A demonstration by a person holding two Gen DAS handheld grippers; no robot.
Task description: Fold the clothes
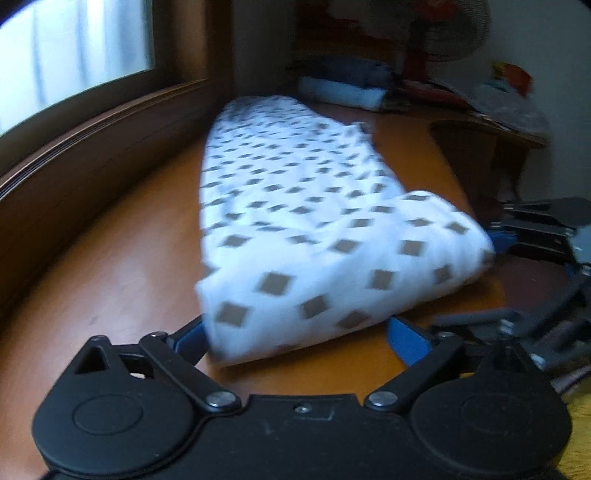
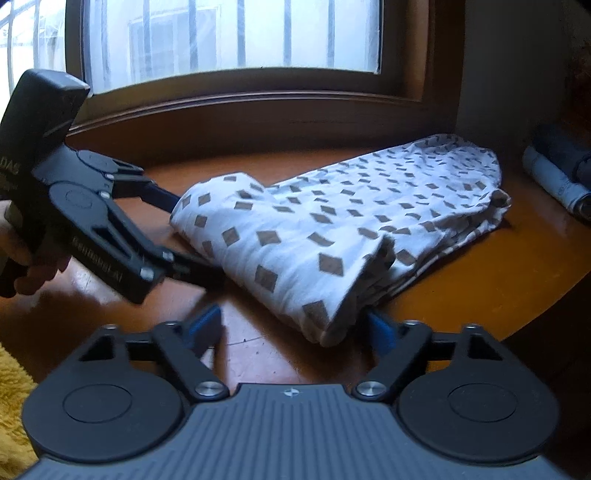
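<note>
A barred window (image 2: 229, 37) with a brown wooden frame runs along the worktop's (image 2: 480, 288) far edge; rolled grey-blue cloths (image 2: 554, 181) lie at its right end.

White cloth (image 2: 332, 221), brown diamonds; blue-fingered claws

1. A lived-in room of a home is shown, not a lab or workshop.
2. A wood-framed window (image 2: 229, 37) with bars outside is set above a polished wooden bench (image 2: 461, 291).
3. Rolled clothes (image 2: 554, 177) are stacked at the bench's far end.
4. A standing fan (image 1: 454, 33) and cluttered belongings (image 1: 506, 92) are seen in the corner.
5. A yellow fluffy textile (image 2: 11, 391) is seen at the edge.
</note>
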